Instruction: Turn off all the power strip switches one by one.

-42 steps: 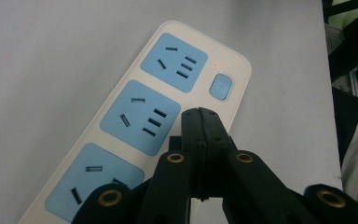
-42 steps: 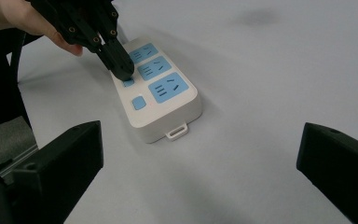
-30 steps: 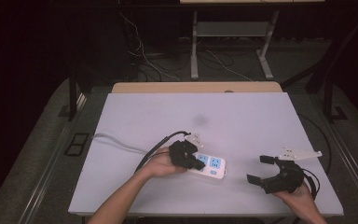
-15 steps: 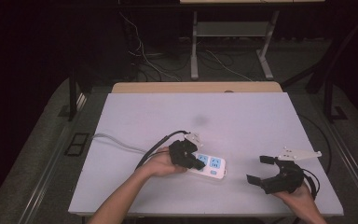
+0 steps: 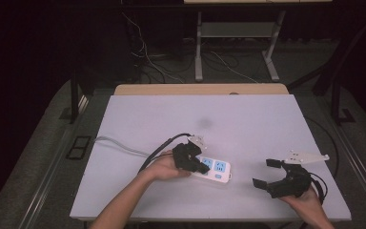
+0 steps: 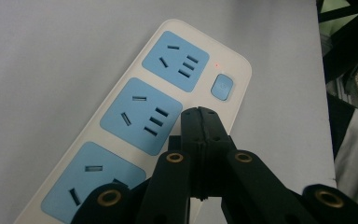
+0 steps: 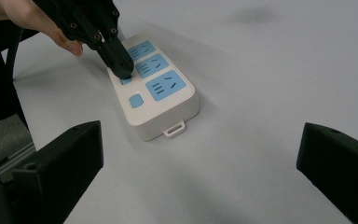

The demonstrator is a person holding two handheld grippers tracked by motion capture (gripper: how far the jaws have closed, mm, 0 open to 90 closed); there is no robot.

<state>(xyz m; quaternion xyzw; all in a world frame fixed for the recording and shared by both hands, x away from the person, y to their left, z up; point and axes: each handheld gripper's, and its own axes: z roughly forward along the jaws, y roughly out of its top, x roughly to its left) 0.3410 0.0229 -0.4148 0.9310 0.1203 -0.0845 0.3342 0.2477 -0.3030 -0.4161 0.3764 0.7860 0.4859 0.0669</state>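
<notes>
Pressing its 2 jaws tight together, the left gripper (image 6: pixel 199 116) holds nothing and tips down onto the white power strip (image 5: pixel 213 169), its tip at the strip's edge beside the middle of 3 blue sockets (image 6: pixel 142 115). The right gripper (image 5: pixel 269 174), jaws spread wide and empty, rests well apart to the strip's right on the table (image 5: pixel 248 119).

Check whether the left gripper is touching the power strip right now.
Touching. In the right gripper view the shut left gripper tip rests on the power strip top face beside the middle socket, with no gap visible.
</notes>
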